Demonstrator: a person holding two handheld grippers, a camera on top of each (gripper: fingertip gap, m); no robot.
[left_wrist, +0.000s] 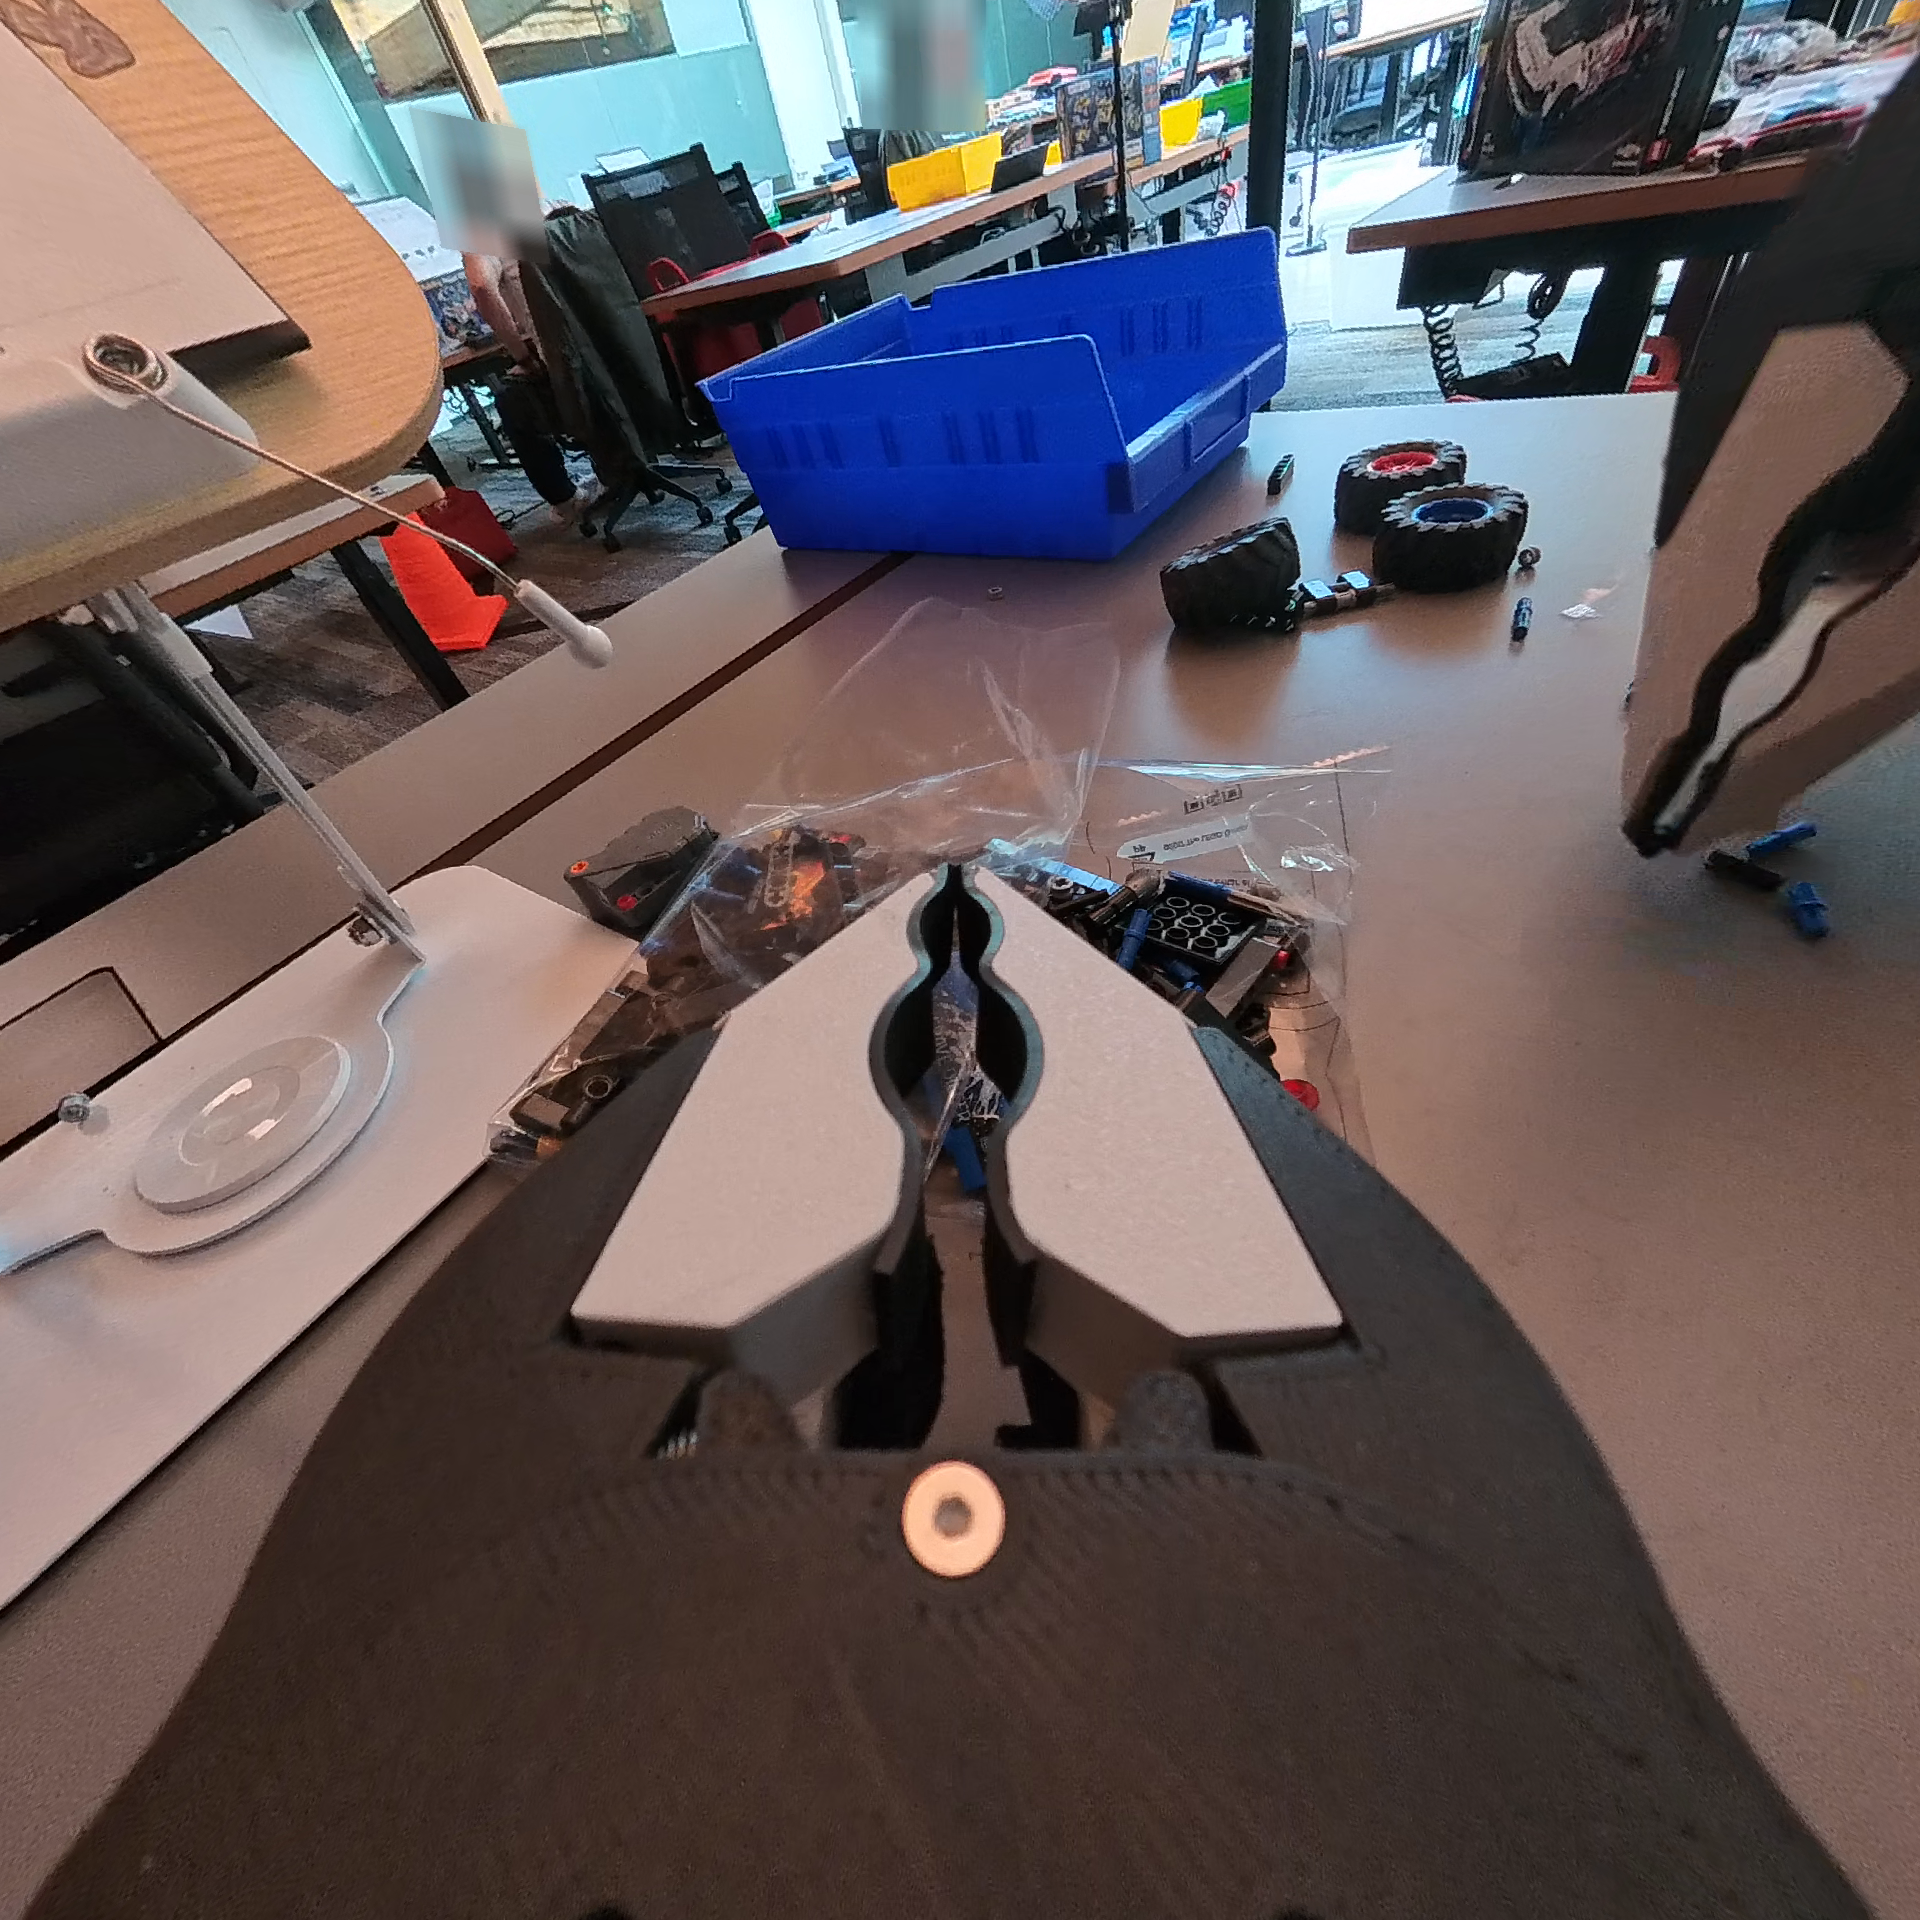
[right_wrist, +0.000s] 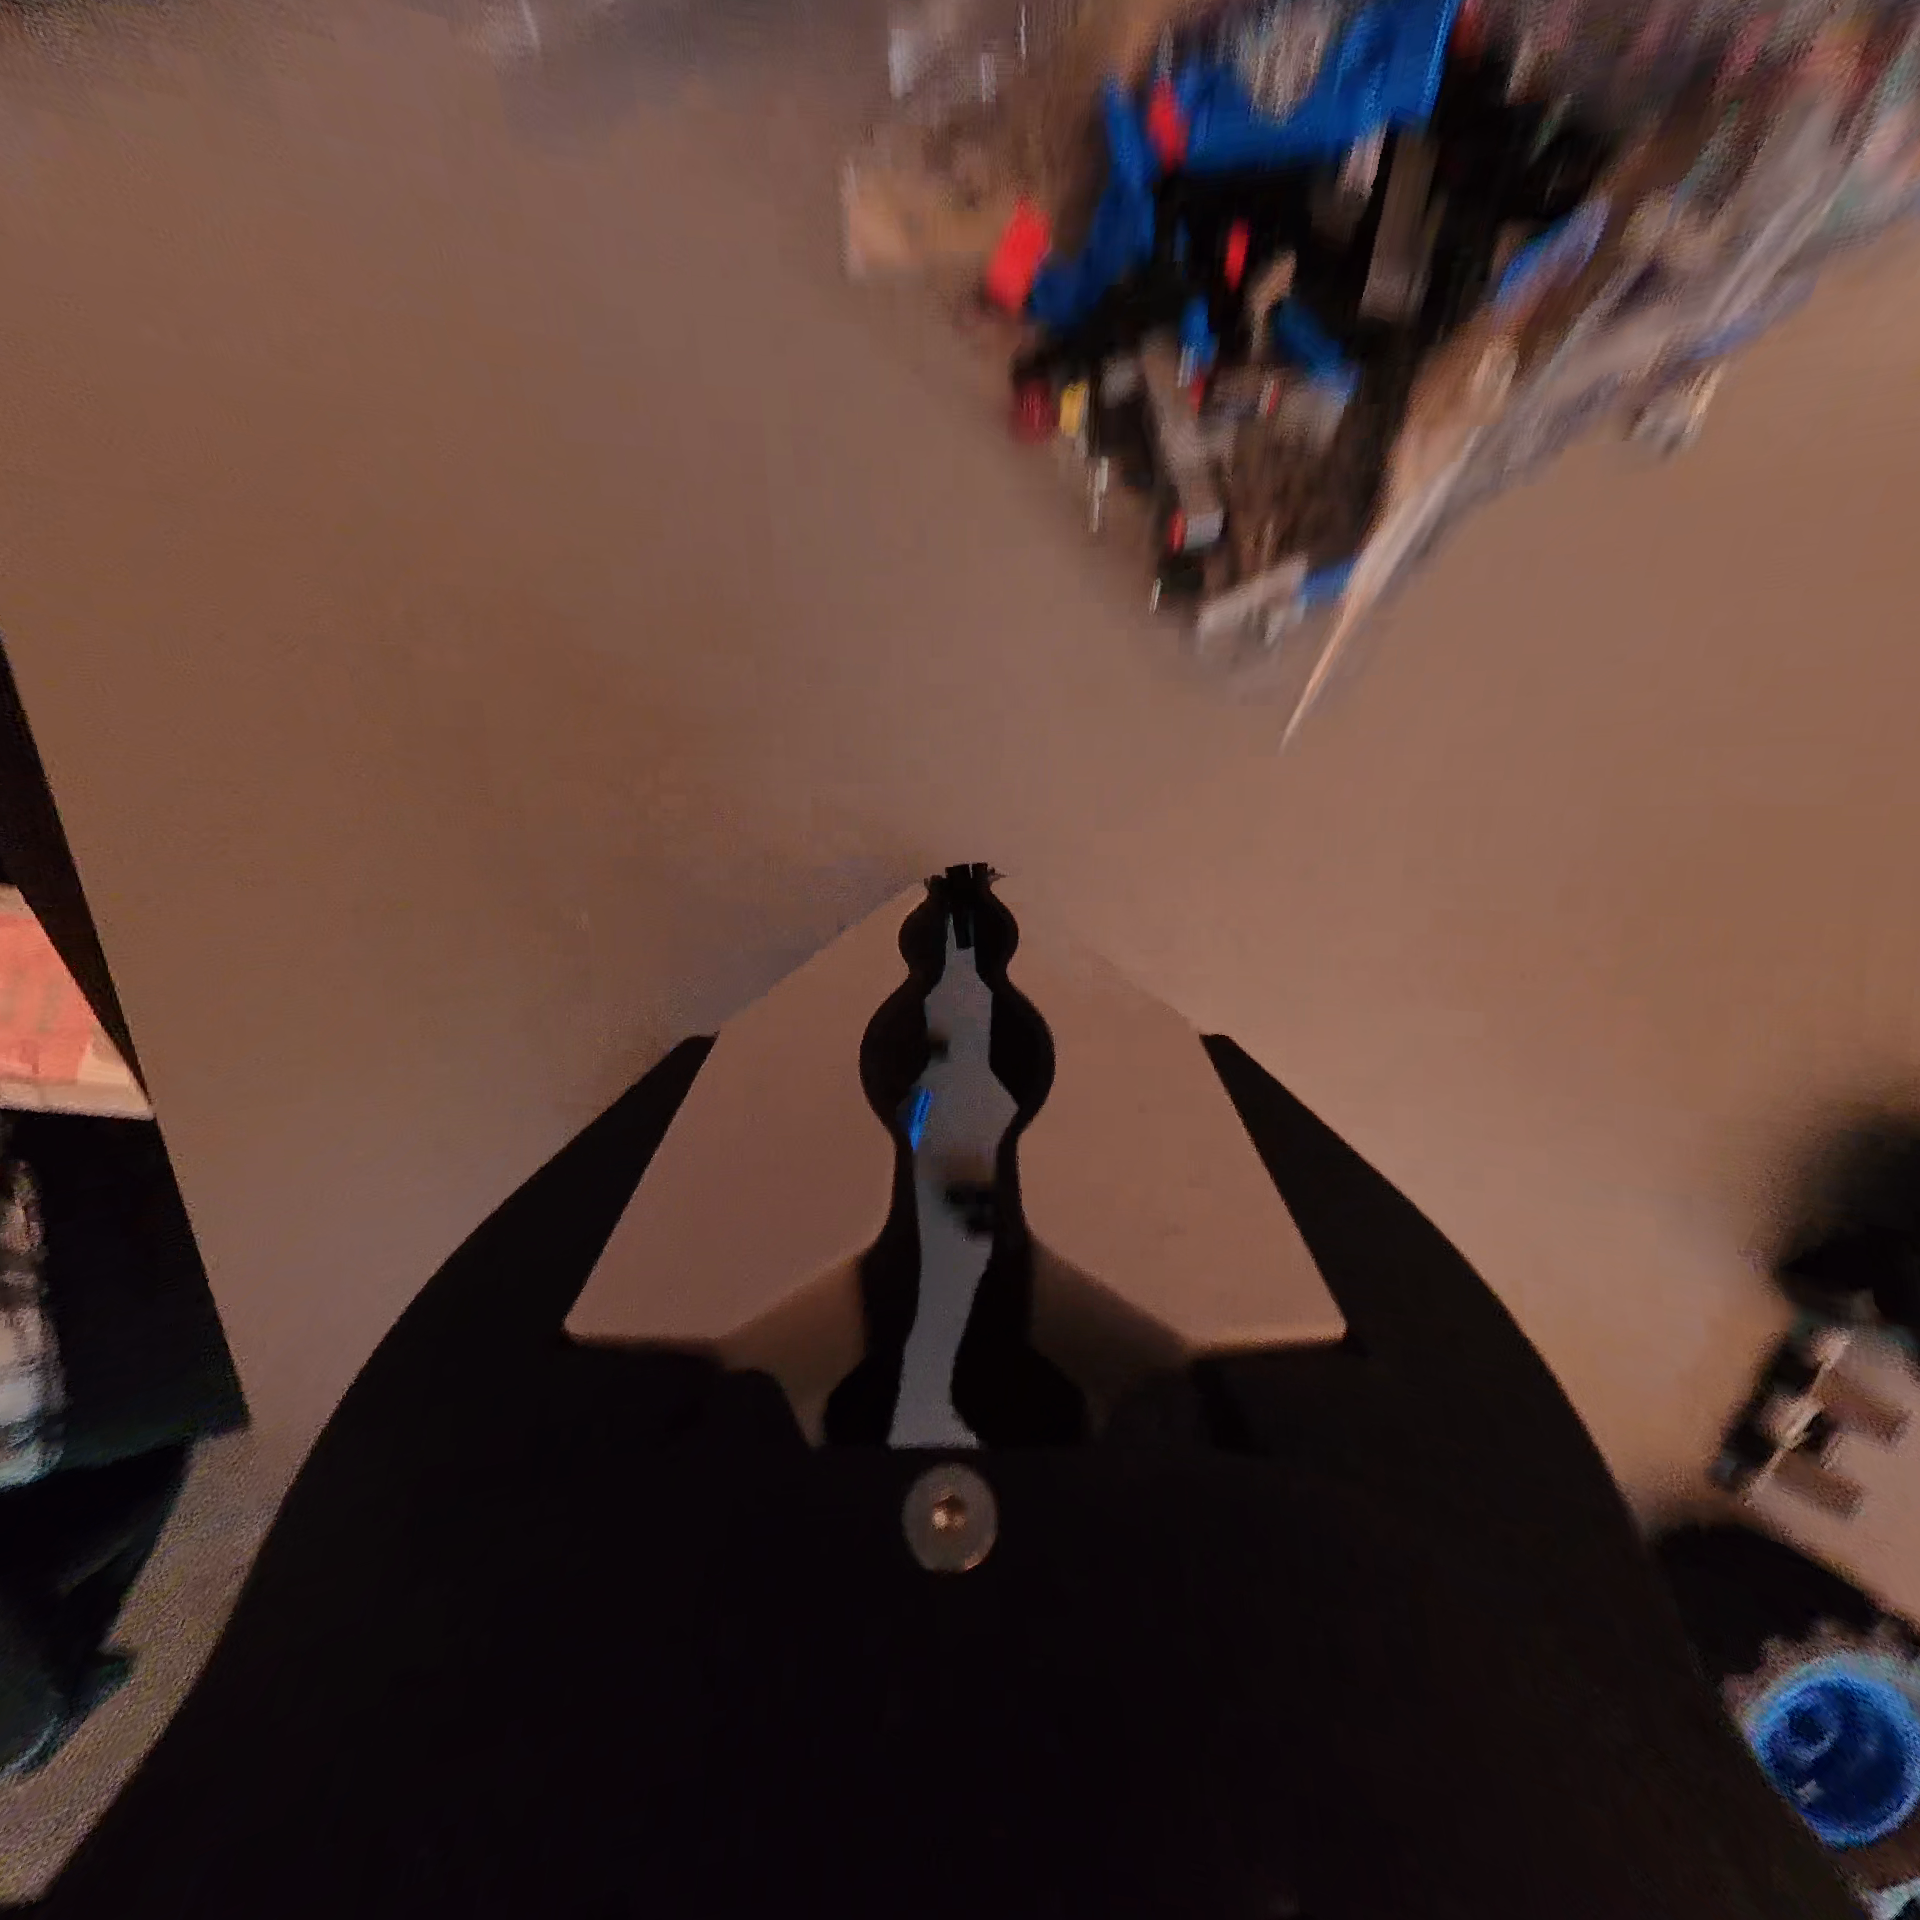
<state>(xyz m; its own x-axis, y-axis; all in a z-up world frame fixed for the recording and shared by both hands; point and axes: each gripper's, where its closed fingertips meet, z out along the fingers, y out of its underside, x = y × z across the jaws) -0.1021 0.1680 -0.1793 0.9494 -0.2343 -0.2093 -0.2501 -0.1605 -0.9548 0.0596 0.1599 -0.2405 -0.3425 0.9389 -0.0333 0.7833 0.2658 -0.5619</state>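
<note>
While the left gripper (left_wrist: 954, 883) has its two grey fingers almost closed together, it pinches the thin film of a clear plastic bag (left_wrist: 935, 935) full of small black and blue building pieces, which lies on the brown table (left_wrist: 1558, 1247) directly under the tips. The right gripper (right_wrist: 961, 883) is clenched on a small black piece (right_wrist: 964, 896) at its very tips; in the left wrist view it hangs at about 3 o'clock, just above some loose blue pins (left_wrist: 1792, 883). At 1 o'clock from the bag lie three black toy tyres (left_wrist: 1403, 520), one with a red hub and one with a blue hub. A blue plastic bin (left_wrist: 987, 416) stands at 12 o'clock, farther back. At 9 o'clock a white stand (left_wrist: 260, 1091) rests on the table. Behind are office desks, chairs, an orange cone (left_wrist: 436, 592) and a seated person. The right wrist view is much blurred.
</note>
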